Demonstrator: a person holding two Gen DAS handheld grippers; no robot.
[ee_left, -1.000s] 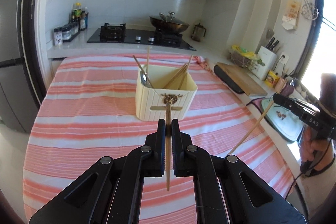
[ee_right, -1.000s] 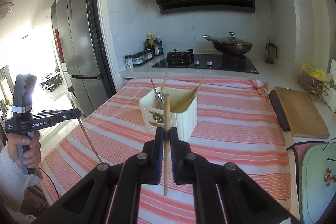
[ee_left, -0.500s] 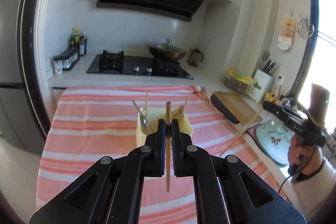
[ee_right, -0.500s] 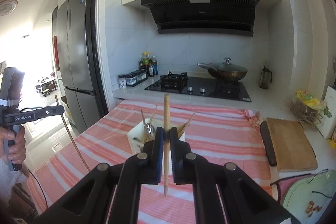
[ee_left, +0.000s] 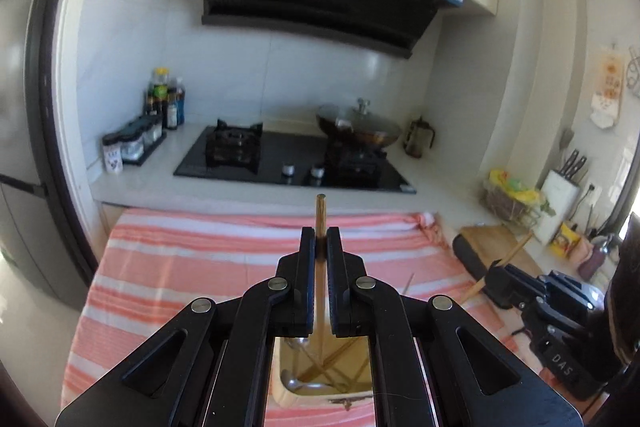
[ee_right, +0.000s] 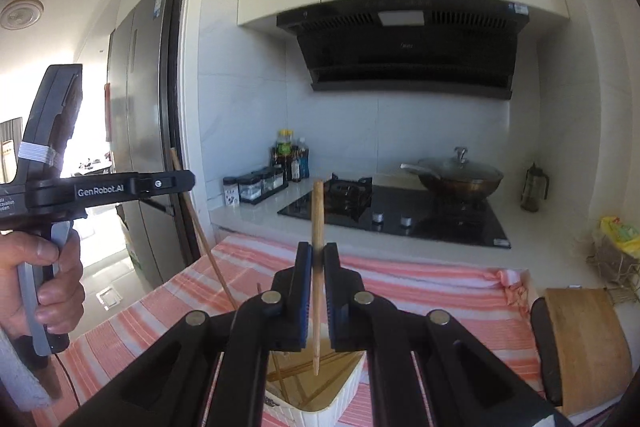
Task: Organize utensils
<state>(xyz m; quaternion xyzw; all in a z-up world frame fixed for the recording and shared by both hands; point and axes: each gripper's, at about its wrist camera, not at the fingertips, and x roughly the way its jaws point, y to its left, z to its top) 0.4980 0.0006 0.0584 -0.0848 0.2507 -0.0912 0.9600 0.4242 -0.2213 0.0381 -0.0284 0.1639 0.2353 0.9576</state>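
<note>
Above the cream holder (ee_left: 320, 393) on the striped bench (ee_left: 180, 267): two chopsticks. Left gripper (ee_left: 320, 247) fingers pinch one chopstick (ee_left: 320, 215) upright; right gripper (ee_right: 317, 259) fingers pinch another chopstick (ee_right: 317, 227), tip over the holder (ee_right: 344, 387). Likely light, stiff, smooth; best gripped mid-shaft.

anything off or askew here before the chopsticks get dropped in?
Nothing damaged or spilled. The utensil holder is a jumble: chopsticks crisscross inside beside a spoon. Left gripper and right gripper each clamp one chopstick upright above it.
</note>
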